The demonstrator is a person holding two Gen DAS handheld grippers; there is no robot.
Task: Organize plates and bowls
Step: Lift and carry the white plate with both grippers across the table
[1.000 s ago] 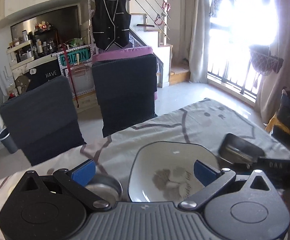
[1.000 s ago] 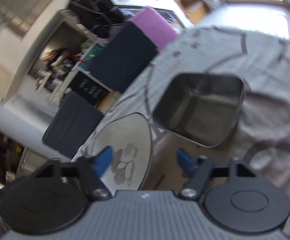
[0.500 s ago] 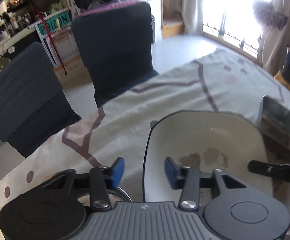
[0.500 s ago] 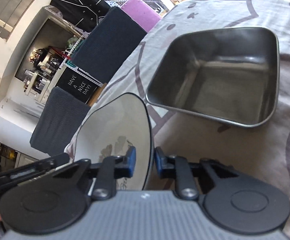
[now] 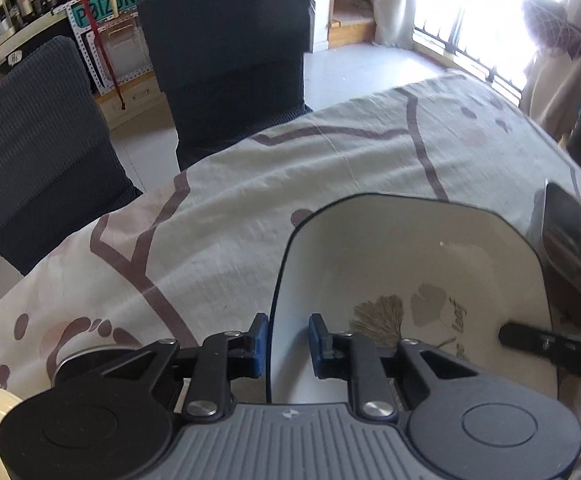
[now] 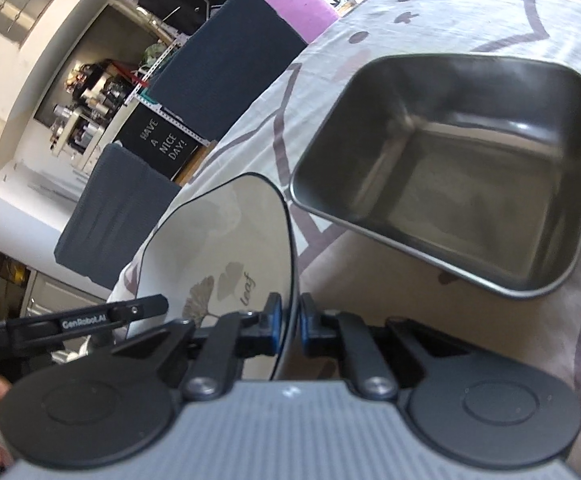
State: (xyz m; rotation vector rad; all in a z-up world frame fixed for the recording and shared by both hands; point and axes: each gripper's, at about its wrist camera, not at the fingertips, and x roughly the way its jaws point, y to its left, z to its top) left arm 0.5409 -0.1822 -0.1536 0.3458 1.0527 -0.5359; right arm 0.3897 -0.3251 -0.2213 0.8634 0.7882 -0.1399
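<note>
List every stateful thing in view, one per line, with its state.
White square ceramic plate with dark rim and leaf print: empty, rim between both grippers' pads.
Square stainless steel tray: empty, upright on the tablecloth.
Left gripper: pads straddling the plate's rim, small gap visible.
Right gripper: shut on the plate's rim.

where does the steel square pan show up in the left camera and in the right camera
Left wrist: the steel square pan sits at the far right edge, partly cut off, just beyond the white leaf plate.
Right wrist: the pan fills the upper right, fully visible, just right of the plate.
Shared landmark: the plate's leaf print, with the right gripper closed on its rim and the left gripper straddling the opposite rim.
</note>
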